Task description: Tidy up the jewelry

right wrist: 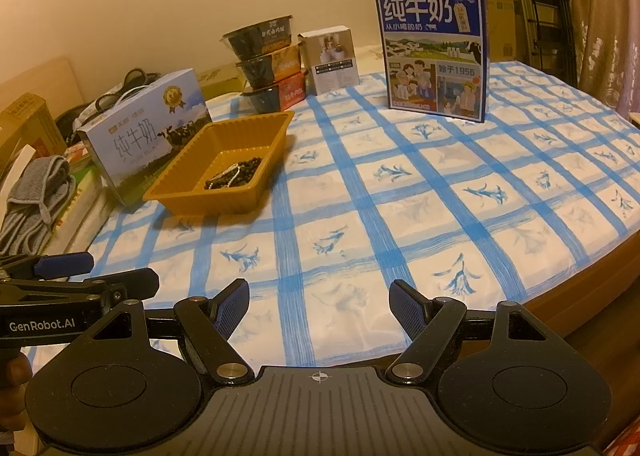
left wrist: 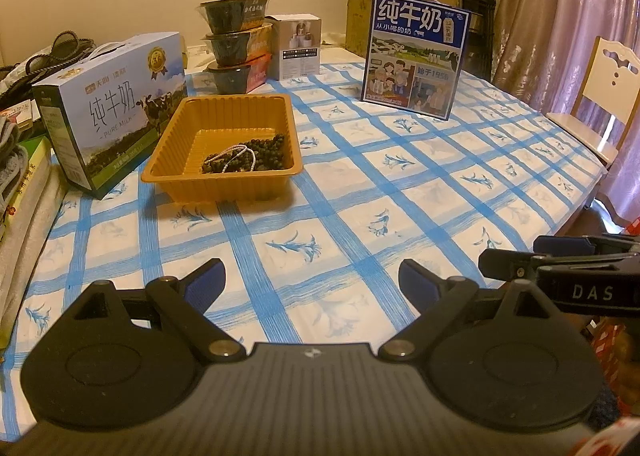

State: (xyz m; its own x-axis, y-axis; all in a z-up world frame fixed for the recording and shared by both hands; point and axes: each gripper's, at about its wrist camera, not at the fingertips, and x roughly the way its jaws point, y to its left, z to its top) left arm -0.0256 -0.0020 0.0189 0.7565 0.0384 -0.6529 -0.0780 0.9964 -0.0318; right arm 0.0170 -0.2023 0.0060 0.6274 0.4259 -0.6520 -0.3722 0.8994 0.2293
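We hold both grippers low over the near edge of the checked surface (left wrist: pixel 360 192), the left gripper (left wrist: pixel 312 284) and the right gripper (right wrist: pixel 319 306) each with jaws spread wide and nothing between them. The jewelry (left wrist: pixel 248 156), dark beaded strands tangled with a pale chain, lies heaped in the near right corner of the orange tray (left wrist: pixel 224 108), which sits beside the pale milk carton (left wrist: pixel 112 108), well apart from both grippers. With every piece we can see already in the tray, the scene fits a finished gathering as well as a pile awaiting sorting. The heap's long axis runs along the tray's near wall; the tray's own runs away from us, toward the stacked bowls (left wrist: pixel 234 44).
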